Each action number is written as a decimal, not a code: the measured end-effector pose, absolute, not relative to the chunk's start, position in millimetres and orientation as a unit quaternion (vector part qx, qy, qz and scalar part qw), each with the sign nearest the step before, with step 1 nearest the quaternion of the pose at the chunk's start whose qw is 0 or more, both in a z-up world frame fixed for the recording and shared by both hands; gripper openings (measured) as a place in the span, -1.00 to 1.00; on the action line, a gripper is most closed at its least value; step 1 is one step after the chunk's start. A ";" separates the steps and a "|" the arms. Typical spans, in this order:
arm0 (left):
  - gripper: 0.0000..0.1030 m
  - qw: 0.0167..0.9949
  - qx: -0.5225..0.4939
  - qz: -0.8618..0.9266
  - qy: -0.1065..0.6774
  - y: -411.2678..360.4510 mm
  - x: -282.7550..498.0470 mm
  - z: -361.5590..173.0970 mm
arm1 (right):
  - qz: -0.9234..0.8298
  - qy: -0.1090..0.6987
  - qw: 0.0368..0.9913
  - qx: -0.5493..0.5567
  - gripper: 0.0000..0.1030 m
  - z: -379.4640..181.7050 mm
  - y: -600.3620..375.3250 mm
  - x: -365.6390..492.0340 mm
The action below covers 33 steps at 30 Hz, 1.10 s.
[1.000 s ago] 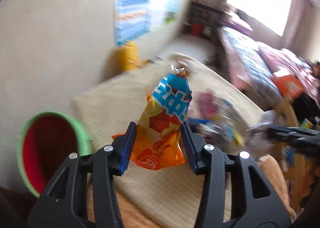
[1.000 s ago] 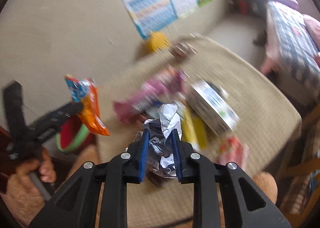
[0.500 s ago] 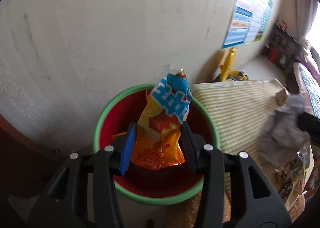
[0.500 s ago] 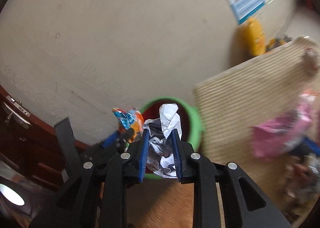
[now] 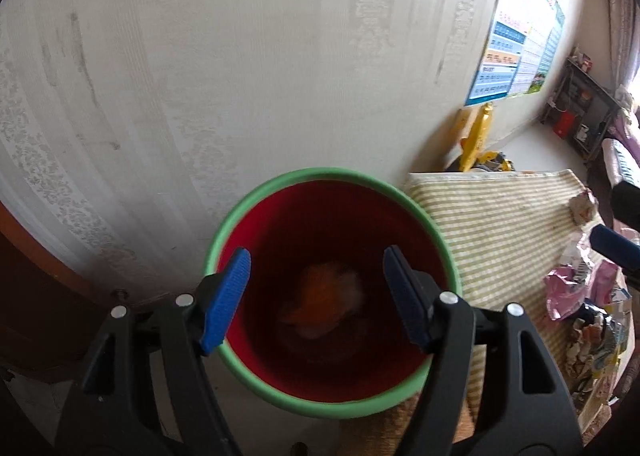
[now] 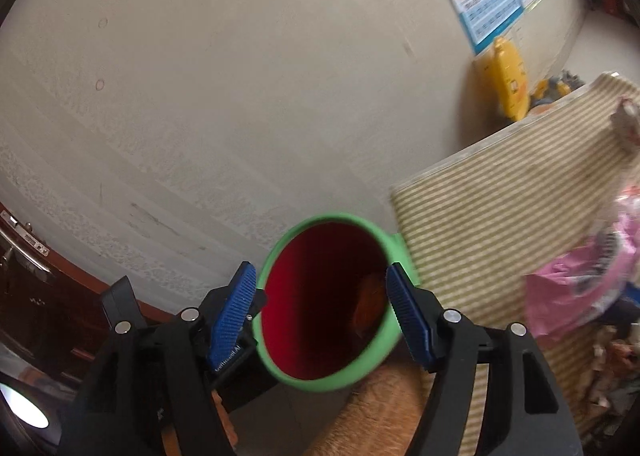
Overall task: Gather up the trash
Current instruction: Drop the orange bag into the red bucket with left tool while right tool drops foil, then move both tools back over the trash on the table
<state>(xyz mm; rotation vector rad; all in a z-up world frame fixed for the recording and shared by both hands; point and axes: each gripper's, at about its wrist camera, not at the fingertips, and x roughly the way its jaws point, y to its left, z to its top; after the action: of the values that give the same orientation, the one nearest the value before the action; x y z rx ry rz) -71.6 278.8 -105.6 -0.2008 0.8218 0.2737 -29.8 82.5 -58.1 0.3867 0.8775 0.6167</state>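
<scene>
Both tongs hang over the bin point(image 5: 332, 224), wide open and holding nothing: the left tongs point(image 5: 320, 296) directly above its mouth, the right tongs point(image 6: 320, 312) a little more to the side. An orange wrapper point(image 5: 324, 296) lies at the bottom. The remaining trash point(image 5: 576, 288) lies on the striped table point(image 5: 492, 224), off to the right of both tongs, nearer the right ones, I think.

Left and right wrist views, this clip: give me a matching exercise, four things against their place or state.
Things:
1. left tongs
2. bin
3. orange wrapper
4. pink wrapper

Place or state:
A. lying on the striped cloth
B. open, empty, above the bin
C. at the bin's bottom
D. green rim, red inside

Pairs: 1-B, 2-D, 3-C, 4-A
</scene>
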 end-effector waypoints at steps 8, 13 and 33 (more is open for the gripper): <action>0.28 0.918 -0.067 0.066 0.386 224.0 -64.4 -89.0 | 0.210 0.372 0.894 0.138 0.27 -42.1 -4.1 -63.0; 0.28 0.923 -0.045 0.012 0.383 180.0 -62.7 -80.5 | 0.109 0.364 0.921 0.086 0.27 -51.8 -75.5 -98.0; 0.23 0.897 0.027 -0.098 0.431 59.1 -74.9 -90.8 | 0.065 0.454 0.880 0.121 -0.46 -160.9 -126.9 -90.5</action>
<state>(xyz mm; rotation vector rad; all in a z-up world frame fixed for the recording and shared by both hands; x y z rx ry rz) -74.9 59.1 -90.8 0.0567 0.8928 -0.2035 -90.5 -126.9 -160.9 0.2520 0.9456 0.1362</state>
